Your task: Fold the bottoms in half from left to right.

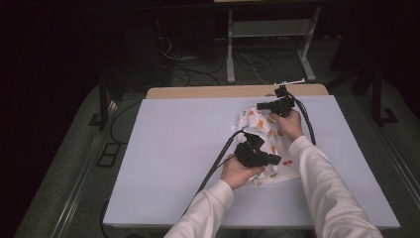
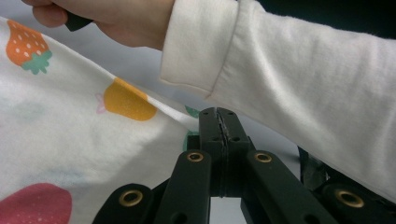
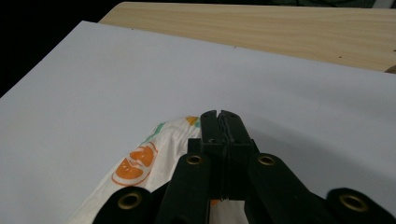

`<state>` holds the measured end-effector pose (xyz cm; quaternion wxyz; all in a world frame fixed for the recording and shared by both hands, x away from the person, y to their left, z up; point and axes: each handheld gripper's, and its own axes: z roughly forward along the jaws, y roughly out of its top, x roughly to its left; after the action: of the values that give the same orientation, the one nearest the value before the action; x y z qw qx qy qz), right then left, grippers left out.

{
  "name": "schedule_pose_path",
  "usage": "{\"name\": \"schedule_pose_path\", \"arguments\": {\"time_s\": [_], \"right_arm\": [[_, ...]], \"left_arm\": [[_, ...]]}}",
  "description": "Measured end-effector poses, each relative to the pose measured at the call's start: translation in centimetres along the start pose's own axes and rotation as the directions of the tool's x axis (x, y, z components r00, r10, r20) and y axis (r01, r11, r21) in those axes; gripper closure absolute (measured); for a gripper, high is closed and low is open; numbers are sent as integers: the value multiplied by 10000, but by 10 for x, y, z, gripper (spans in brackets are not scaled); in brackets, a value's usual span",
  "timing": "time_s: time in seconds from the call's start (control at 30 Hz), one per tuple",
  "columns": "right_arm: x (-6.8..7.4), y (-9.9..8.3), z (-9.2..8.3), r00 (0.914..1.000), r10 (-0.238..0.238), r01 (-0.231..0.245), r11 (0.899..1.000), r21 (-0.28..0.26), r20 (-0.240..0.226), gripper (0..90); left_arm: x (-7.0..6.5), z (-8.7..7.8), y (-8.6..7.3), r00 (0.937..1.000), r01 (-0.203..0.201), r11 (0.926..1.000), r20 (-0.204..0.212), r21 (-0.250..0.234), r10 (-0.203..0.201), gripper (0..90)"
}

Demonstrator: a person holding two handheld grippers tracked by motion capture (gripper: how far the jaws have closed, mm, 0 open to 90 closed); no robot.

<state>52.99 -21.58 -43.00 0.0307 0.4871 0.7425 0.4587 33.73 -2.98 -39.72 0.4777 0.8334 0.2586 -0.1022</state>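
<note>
I had both tools clamped on the fruit-print cloth (image 1: 265,144) on the table (image 1: 168,148): left tool (image 1: 274,159) at its near edge, right tool (image 1: 261,105) at its far end.

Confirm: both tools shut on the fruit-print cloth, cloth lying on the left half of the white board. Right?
One thing is off: the fruit-print cloth lies on the right half of the white board, not the left, as the high view shows. The rest holds: the left tool and the right tool both have their jaws closed, each at an edge of the cloth.
</note>
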Motion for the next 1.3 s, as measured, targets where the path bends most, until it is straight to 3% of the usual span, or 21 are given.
{"name": "schedule_pose_path", "arguments": {"time_s": [0.53, 1.3], "right_arm": [[-11, -4, 1, 9999, -166, 166, 9995, 253, 14, 875], [-19, -6, 0, 9994, -300, 289, 9978, 597, 170, 871]], "left_arm": [[3, 28, 0, 9996, 258, 9996, 155, -64, -257, 897], [4, 52, 5, 9982, 519, 9984, 300, -207, -512, 897]]}}
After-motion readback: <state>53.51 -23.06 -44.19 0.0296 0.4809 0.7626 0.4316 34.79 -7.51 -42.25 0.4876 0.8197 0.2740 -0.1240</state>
